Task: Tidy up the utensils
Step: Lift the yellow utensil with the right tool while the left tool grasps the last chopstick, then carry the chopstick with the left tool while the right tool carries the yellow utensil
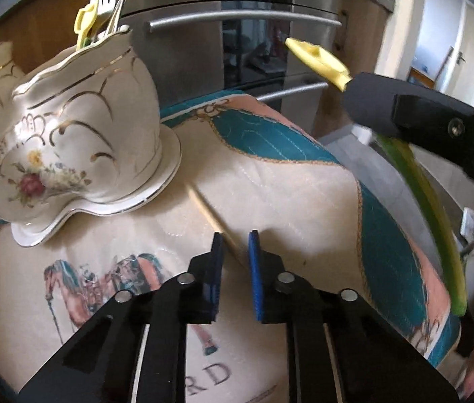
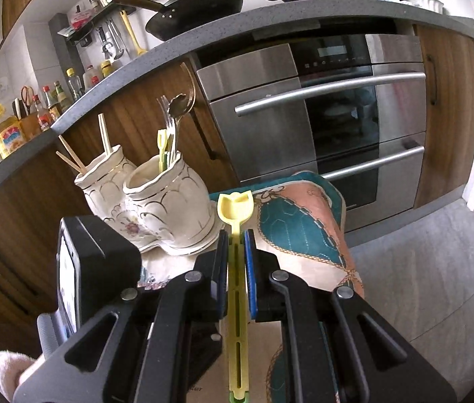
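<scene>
A wooden chopstick (image 1: 208, 215) lies on the quilted cloth (image 1: 270, 184), and its near end runs slantwise between the blue pads of my left gripper (image 1: 235, 245), which is shut on it. The right gripper (image 2: 236, 235) is shut on a yellow-green plastic utensil (image 2: 235, 206) with a tulip-shaped head, held in the air right of the holders. The left wrist view shows that gripper (image 1: 349, 84) at upper right. Two cream porcelain holders stand on a saucer: the left one (image 2: 102, 181) has chopsticks, the right one (image 2: 173, 201) has forks, a spoon and a yellow utensil.
A steel oven (image 2: 337, 117) with bar handles stands right behind the cloth-covered stand. A grey counter (image 2: 203, 40) above carries pans and bottles. Grey floor (image 2: 438, 268) lies to the right. The back of the left gripper's body (image 2: 95, 262) fills the lower left of the right wrist view.
</scene>
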Tool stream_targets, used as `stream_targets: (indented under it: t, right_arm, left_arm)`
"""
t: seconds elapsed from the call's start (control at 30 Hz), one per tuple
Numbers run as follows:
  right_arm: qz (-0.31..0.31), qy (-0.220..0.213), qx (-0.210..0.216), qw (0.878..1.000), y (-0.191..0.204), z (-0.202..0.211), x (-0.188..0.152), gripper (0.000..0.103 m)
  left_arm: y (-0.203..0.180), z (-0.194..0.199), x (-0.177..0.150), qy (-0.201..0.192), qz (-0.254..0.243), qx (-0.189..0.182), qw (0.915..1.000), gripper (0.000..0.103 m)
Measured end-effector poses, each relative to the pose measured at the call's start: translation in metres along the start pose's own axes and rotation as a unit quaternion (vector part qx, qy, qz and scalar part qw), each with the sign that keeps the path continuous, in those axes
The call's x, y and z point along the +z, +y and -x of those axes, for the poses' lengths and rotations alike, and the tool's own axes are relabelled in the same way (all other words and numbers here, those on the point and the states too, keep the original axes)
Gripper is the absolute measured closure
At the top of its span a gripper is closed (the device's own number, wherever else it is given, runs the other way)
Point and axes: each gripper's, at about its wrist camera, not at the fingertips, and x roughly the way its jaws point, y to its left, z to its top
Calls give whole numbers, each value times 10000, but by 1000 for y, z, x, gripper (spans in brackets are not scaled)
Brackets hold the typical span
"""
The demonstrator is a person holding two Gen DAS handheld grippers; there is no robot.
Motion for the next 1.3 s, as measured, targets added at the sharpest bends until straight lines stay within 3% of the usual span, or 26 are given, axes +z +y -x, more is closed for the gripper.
stream_targets:
  t: [0.07, 0.13, 0.3, 0.4, 0.47, 0.53, 0.6, 0.73, 0.87, 1.07, 1.17, 1.3]
  right_arm:
    - [-6, -36, -24, 10000, -2, 2, 1, 93]
    - [-69, -50, -25, 10000, -5, 3, 2, 93]
    - [-75, -23, 21, 10000, -2, 2, 1, 93]
    - [4, 2, 37, 10000, 6, 0, -1, 93]
    - [42, 36, 34, 10000, 9, -3, -1, 93]
    - [80, 78, 40, 9999, 12, -5, -3, 93]
    - [115, 80, 60, 9999, 14, -6, -4, 93]
    - [156, -32, 197, 9997, 17, -3, -5, 93]
    - [239, -309, 285, 9988, 23, 4, -4, 93]
    - [207, -896, 494, 9945, 40, 9, 20, 93]
    - [232, -1272, 627, 9896, 53, 5, 39, 93]
    - [214, -1646, 789, 9830, 68, -11, 59, 93]
  left_arm:
    - [13, 4, -4, 65, 96, -158, 9998, 98]
    - [25, 12, -10, 96, 137, -286, 9995, 98]
    - [43, 28, -24, 161, -90, -128, 9997, 98]
    - [45, 27, -28, 449, -425, 15, 9981, 98]
    - [53, 27, -30, 556, -422, -4, 9976, 96]
    - [54, 25, -28, 587, -459, -13, 9972, 87]
    - [54, 21, -24, 570, -484, -13, 9972, 87]
    - [51, 23, -24, 394, -747, -27, 9964, 98]
    - [56, 40, -34, -19, -834, -236, 9962, 98]
    - [88, 105, -37, -1190, -680, -621, 9886, 98]
    - [106, 135, -19, -1837, -490, -693, 9793, 98]
    - [129, 160, 15, -2730, -245, -678, 9593, 98]
